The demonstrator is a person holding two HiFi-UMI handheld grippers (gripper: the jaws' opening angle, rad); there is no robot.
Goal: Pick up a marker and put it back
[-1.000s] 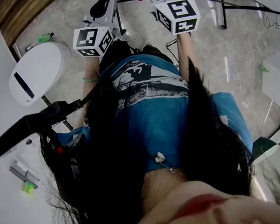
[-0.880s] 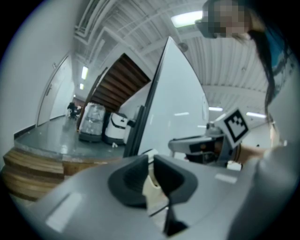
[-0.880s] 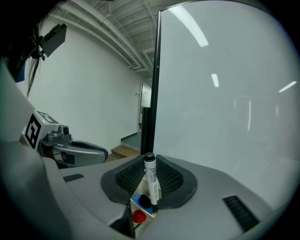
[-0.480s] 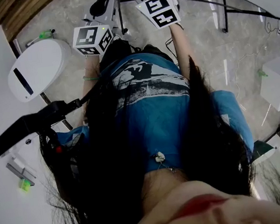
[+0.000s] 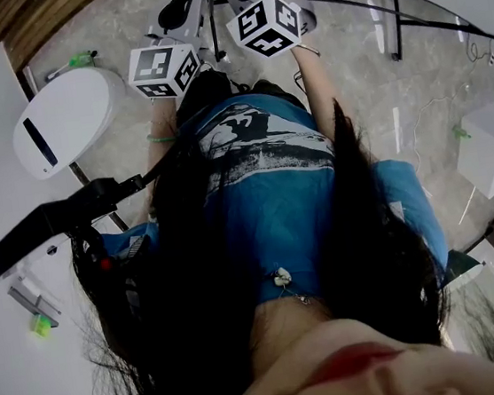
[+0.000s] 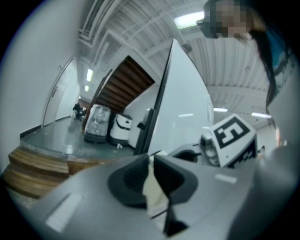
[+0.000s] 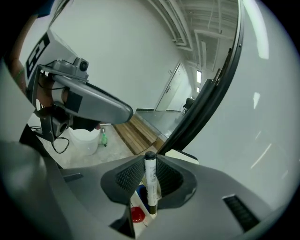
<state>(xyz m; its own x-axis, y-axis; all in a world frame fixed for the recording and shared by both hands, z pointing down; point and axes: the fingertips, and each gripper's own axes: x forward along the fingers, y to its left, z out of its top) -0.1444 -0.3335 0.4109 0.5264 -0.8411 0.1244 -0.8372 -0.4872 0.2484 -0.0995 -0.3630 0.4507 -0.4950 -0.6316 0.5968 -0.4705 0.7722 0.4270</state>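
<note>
Right gripper (image 7: 150, 163): jaws part-open and clamped on the marker (image 7: 151, 183). Pads press its barrel from both sides.

Marker: white barrel, black cap up, upright between the jaws. It sits right at the black frame edge of the whiteboard (image 7: 253, 117), off any surface, held only by the gripper.

Under the marker's lower end, close to the whiteboard's bottom edge: a red round piece (image 7: 137, 214) and a blue piece (image 7: 140, 193), both partly hidden by the jaws. Can't tell if the marker touches either one.

Left gripper (image 6: 151, 159): jaws almost together, only a sliver of gap. Nothing gripped, just a pale surface showing through the gap. It points at the same whiteboard edge, on the side away from the white face as seen from the right gripper view. The right gripper's marker cube (image 6: 232, 140) is between it and the whiteboard.

Head view: both grippers are out in front of the person (image 5: 274, 198), up against the whiteboard frame. Their marker cubes are side by side and not touching.

Wooden steps (image 7: 136, 133) are on the floor past the whiteboard's edge. A white rounded unit (image 5: 68, 125) sits well away from the whiteboard, on the left gripper's side.
</note>
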